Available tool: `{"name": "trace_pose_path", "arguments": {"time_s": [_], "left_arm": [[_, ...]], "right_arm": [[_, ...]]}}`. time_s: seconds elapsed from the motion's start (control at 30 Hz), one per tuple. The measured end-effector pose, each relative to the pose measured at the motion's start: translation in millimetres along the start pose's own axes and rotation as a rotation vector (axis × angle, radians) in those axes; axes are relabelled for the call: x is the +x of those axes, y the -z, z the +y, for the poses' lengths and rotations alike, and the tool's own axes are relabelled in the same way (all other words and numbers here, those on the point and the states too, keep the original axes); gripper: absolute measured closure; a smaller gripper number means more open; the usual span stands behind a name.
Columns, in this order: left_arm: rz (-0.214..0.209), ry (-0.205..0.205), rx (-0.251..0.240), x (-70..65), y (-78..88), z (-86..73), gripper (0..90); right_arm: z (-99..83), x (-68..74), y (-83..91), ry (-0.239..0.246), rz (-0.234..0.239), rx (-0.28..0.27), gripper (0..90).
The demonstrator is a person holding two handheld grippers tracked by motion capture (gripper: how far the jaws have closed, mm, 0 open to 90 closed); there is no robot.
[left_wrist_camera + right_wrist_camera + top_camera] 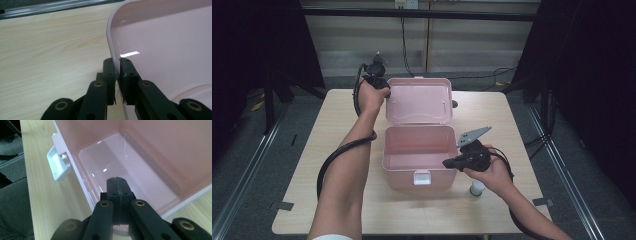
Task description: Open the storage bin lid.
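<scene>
On the pale wooden table (337,200), a glossy pink box (419,156), lid (419,100) upright.

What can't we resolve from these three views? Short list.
- Small white bottle, high view: mostly hidden under the right hand; shape and label unreadable.
- Dark object behind the lid, high view: largely hidden by the lid's edge; unidentifiable.
- Pink box floor, right gripper view: near part covered by the right gripper.
- Lid, left gripper view: cut off by the frame; the left gripper clamps its rim.
</scene>
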State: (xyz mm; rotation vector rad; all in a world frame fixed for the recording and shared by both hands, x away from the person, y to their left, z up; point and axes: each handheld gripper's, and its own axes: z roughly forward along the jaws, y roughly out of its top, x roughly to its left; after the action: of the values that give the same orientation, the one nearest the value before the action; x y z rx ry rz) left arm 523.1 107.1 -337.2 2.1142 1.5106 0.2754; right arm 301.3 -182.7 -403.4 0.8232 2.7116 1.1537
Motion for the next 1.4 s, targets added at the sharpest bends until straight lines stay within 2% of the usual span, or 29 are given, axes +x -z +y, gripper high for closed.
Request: {"name": "trace_pose_path", "arguments": {"time_s": [0.43, 0.7, 0.77, 0.83, 0.93, 1.07, 1.13, 1.27, 1.4], "left_arm": [[0.012, -0.016, 0.016, 3.7, -8.9, -5.1, 82.3], [0.011, -0.012, 0.023, 6.0, -12.2, -8.5, 81.6], [0.013, -0.001, 0.02, 6.2, -13.4, -9.9, 81.3], [0.016, -0.014, 0.025, 7.1, -14.2, -10.7, 81.1], [0.011, -0.011, 0.025, 8.0, -14.1, -11.7, 80.7], [0.011, -0.018, 0.012, 9.4, -11.4, -12.8, 78.4], [0.003, -0.009, 0.014, 10.5, -9.4, -13.7, 75.1], [0.006, -0.025, 0.005, 11.4, -3.0, -15.4, 70.8], [0.0, -0.022, -0.013, 12.9, 6.7, -20.8, 64.3]], "right_arm": [[-0.5, -0.7, 2.4, -0.006, -0.017, -0.004, 89.7], [1.6, -3.8, 11.0, -0.018, -0.044, -0.026, 87.1], [2.2, -4.5, 13.6, -0.017, -0.049, -0.028, 86.6], [2.7, -4.9, 15.3, -0.019, -0.052, -0.031, 86.6], [4.0, -5.6, 18.8, -0.017, -0.065, -0.034, 85.5], [4.2, -6.6, 22.1, -0.017, -0.073, -0.035, 85.3], [3.7, -6.9, 23.6, -0.02, -0.082, -0.033, 85.1], [3.5, -7.3, 25.5, -0.024, -0.087, -0.049, 84.3], [3.6, -7.1, 29.7, -0.019, -0.103, -0.04, 83.7]]}}
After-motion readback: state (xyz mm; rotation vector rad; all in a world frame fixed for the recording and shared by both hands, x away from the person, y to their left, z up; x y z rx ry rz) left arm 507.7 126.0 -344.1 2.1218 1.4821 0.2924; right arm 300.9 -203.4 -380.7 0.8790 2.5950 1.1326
